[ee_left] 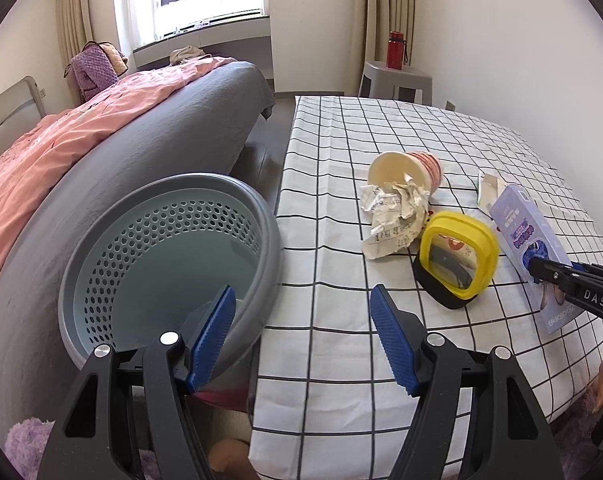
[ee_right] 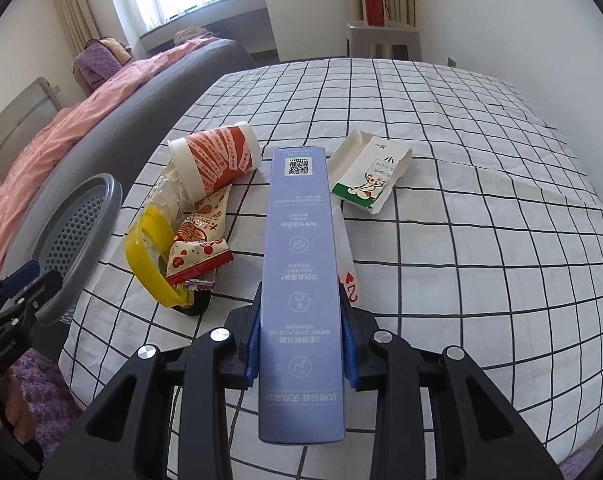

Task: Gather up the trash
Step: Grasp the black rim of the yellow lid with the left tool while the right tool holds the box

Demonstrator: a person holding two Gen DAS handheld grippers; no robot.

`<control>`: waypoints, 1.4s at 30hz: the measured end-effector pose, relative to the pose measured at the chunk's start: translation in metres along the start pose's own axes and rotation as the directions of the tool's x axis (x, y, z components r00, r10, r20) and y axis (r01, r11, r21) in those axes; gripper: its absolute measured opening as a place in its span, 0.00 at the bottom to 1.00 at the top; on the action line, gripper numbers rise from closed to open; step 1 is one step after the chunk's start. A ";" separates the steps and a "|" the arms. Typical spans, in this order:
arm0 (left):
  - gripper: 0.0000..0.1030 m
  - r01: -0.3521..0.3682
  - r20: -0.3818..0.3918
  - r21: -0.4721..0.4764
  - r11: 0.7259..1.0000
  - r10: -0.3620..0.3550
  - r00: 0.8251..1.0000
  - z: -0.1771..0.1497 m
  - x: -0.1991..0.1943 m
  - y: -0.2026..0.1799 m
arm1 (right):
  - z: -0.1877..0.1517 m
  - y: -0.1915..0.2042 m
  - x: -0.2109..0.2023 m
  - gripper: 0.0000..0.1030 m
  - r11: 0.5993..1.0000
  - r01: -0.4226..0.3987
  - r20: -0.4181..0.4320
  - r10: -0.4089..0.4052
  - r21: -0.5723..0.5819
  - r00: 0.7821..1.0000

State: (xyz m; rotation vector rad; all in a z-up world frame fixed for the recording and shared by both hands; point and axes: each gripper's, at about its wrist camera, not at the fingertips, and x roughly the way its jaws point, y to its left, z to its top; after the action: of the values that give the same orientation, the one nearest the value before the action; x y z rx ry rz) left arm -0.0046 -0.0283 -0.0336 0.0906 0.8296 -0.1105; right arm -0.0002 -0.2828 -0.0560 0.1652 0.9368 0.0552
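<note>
Your right gripper [ee_right: 301,344] clamps the long purple box [ee_right: 299,280] by its narrow sides, lifted right of the basket [ee_left: 173,264] for dropping in; your left gripper [ee_left: 303,336] hangs wide open beside the basket rim

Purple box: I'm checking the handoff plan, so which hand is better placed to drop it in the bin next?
Right. The right tongs are already shut on the purple box, so it only needs carrying left to the bin. The left tongs are open, holding nothing, beside the bin.
</note>
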 end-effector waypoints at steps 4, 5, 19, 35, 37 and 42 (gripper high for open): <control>0.65 0.031 -0.003 0.018 0.999 -0.031 1.000 0.001 -0.002 -0.019 | -0.006 -0.013 -0.014 0.30 1.000 0.003 0.019 -0.003 0.019 1.000; 0.65 0.040 -0.003 0.019 0.999 -0.040 0.999 0.002 -0.002 -0.024 | -0.008 -0.017 -0.016 0.30 1.000 0.004 0.023 -0.005 0.025 1.000; 0.65 0.070 0.026 0.068 0.995 -0.072 0.997 0.043 0.003 -0.089 | -0.018 -0.042 -0.020 0.30 0.995 -0.058 0.045 0.055 0.077 0.997; 0.65 -0.071 -0.021 0.105 0.992 0.073 0.997 0.038 0.031 -0.084 | -0.018 -0.042 -0.026 0.31 0.992 -0.103 0.062 0.098 0.078 0.993; 0.65 -0.075 -0.032 0.096 0.993 0.078 0.996 0.032 0.033 -0.077 | -0.017 -0.042 -0.027 0.31 0.992 -0.104 0.065 0.099 0.076 0.993; 0.65 -0.087 -0.091 0.065 0.994 0.093 0.991 0.015 0.042 -0.060 | -0.017 -0.043 -0.028 0.31 0.992 -0.104 0.067 0.099 0.075 0.993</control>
State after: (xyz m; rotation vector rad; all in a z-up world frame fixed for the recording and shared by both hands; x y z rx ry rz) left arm 0.0263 -0.0917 -0.0568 0.1913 0.9151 -0.0466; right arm -0.0319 -0.3262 -0.0505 0.2858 0.8671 0.1065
